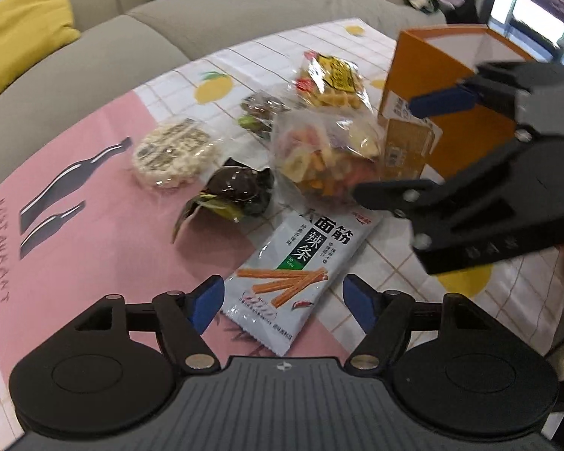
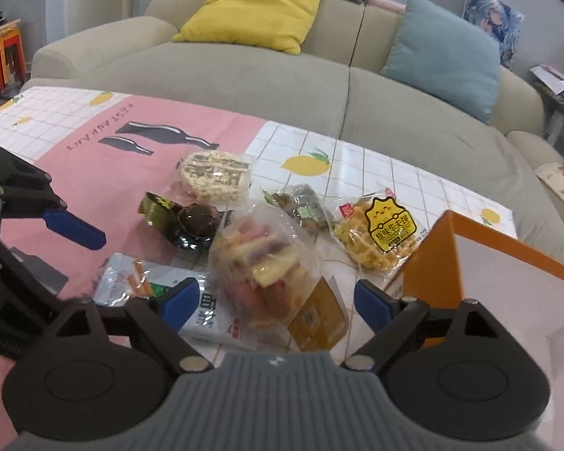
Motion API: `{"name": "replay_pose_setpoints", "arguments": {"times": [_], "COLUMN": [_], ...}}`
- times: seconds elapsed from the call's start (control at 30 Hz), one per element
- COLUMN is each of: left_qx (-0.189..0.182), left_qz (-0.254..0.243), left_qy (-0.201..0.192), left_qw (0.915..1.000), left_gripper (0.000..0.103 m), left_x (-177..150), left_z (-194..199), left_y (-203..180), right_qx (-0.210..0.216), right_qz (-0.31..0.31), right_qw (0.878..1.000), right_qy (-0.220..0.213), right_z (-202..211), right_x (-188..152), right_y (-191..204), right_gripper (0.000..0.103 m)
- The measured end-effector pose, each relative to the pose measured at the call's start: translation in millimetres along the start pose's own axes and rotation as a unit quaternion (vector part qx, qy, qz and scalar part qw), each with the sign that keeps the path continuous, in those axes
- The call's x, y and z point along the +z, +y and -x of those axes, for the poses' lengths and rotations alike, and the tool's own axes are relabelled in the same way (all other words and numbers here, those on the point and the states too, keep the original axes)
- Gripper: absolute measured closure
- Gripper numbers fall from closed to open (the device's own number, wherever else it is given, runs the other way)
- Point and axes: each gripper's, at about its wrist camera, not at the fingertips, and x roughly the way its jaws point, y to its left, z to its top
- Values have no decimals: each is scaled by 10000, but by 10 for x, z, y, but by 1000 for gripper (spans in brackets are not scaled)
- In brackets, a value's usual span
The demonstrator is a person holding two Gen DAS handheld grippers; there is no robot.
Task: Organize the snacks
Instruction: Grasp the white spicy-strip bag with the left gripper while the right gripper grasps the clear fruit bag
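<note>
Several snack packs lie on the table. My left gripper point(image 1: 282, 300) is open, its fingers on either side of the near end of a white spicy-strip packet point(image 1: 300, 267). My right gripper point(image 2: 278, 300) is open, just above a clear bag of colourful fruit chips point(image 2: 259, 263), also in the left wrist view point(image 1: 327, 150). A gold packet point(image 2: 319, 319) lies beside the bag. A rice cracker disc point(image 2: 214, 176), dark plum packs point(image 2: 191, 221), a green-wrapped pack point(image 2: 300, 203) and a waffle pack point(image 2: 379, 233) lie beyond. An open orange box point(image 2: 470, 263) stands at the right.
The table carries a pink and white lemon-print cloth point(image 2: 94, 143). A grey sofa point(image 2: 244, 75) with yellow point(image 2: 252, 11) and blue point(image 2: 440, 56) cushions runs along its far edge. Magazines lie at the far right point(image 2: 556, 79).
</note>
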Motion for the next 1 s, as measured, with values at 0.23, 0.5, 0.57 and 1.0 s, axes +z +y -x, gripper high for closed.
{"name": "replay_pose_setpoints", "arguments": {"times": [0.23, 0.5, 0.57, 1.0], "left_qx": [-188, -248, -246, 164], "left_qz": [-501, -552, -514, 233], "left_qy": [196, 161, 86, 306], "left_qw": [9984, 9980, 9983, 9991], "left_gripper": [18, 10, 10, 30], "left_x": [86, 150, 143, 27], "left_z": [-254, -433, -444, -315], "left_y": [-19, -17, -37, -145], "right_qx": [413, 546, 526, 416], "right_qz": [-573, -785, -865, -1232], "right_qw": [9969, 9945, 9940, 9902], "right_qy": [349, 431, 403, 515], "right_z": [-226, -149, -134, 31], "right_x": [16, -129, -155, -242], "right_y": [-154, -170, -166, -130], "right_gripper": [36, 55, 55, 60]}}
